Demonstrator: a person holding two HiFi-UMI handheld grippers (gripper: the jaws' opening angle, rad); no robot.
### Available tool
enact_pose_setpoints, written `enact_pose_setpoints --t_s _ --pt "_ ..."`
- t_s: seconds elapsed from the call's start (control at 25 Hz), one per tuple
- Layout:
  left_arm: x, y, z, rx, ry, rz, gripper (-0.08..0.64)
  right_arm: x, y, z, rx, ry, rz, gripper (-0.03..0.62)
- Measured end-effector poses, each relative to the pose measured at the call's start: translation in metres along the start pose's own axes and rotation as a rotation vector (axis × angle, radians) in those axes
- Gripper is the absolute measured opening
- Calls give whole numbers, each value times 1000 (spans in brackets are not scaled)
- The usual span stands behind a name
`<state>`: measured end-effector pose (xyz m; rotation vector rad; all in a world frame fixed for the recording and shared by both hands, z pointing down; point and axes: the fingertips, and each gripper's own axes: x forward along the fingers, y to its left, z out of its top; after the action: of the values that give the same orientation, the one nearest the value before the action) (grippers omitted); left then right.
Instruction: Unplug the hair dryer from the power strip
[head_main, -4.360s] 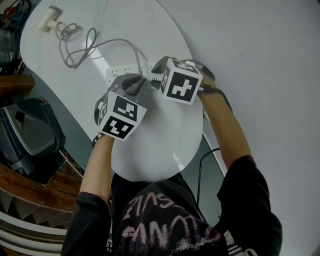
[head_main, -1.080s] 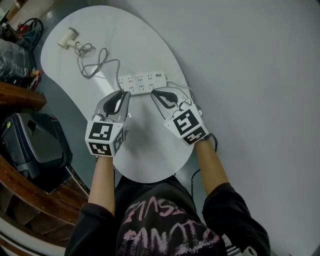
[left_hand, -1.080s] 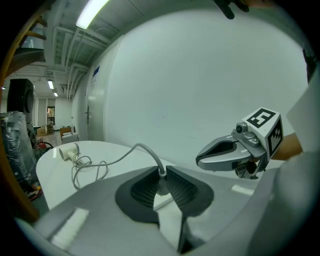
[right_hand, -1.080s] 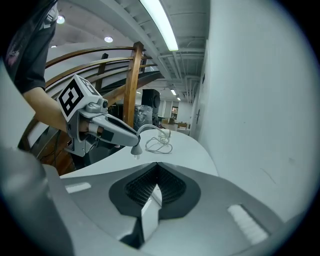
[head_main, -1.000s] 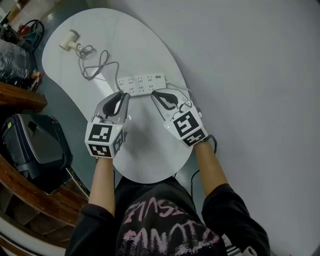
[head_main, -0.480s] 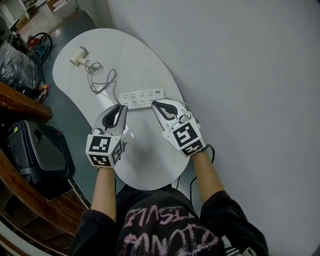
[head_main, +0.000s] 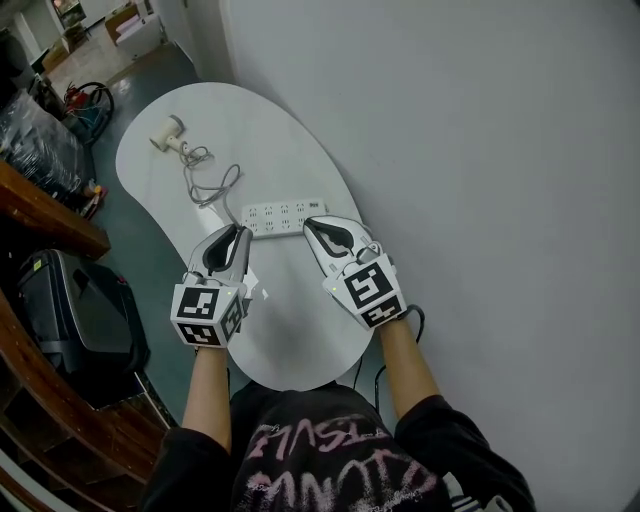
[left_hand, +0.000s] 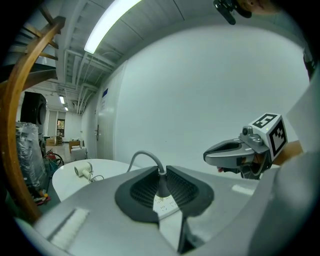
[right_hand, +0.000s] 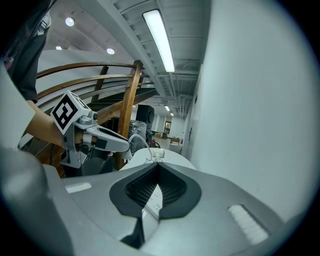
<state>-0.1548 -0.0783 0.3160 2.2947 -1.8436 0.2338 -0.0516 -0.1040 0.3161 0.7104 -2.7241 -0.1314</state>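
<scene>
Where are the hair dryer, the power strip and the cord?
Hair dryer (head_main: 166, 134), head view, on its body.
Power strip (head_main: 285, 217), head view, middle of its top.
Cord (left_hand: 145, 152), left gripper view, top of its arch.

A white kidney-shaped table (head_main: 300, 335) is set against a plain grey wall (head_main: 480, 150), with a dark greenish floor (head_main: 150, 255) seen beside it. Left of the table, a curved wooden rail (head_main: 50, 215) is seen above a dark boxy case (head_main: 75, 310), possibly a bin, and a bundle wrapped in dark plastic (head_main: 40, 150) lies further back. A long strip light (right_hand: 159, 40) is mounted on the ceiling above a wooden post (right_hand: 129, 100).
</scene>
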Motion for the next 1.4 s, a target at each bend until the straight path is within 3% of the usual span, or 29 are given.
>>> enact_pose_setpoints --t_s 0.72,0.8,0.92,1.4 --pt "-26 -3 43 56 -95 55 58 -32 -13 39 69 -123 -96 12" --pt "-29 -6 48 83 -113 59 8 -35 -14 43 76 -134 -102 12" --pt "-25 -9 49 133 -106 71 8 -39 -15 50 83 -152 -104 12" --pt "-28 -3 65 100 -176 82 8 -38 -28 60 96 -189 -136 11"
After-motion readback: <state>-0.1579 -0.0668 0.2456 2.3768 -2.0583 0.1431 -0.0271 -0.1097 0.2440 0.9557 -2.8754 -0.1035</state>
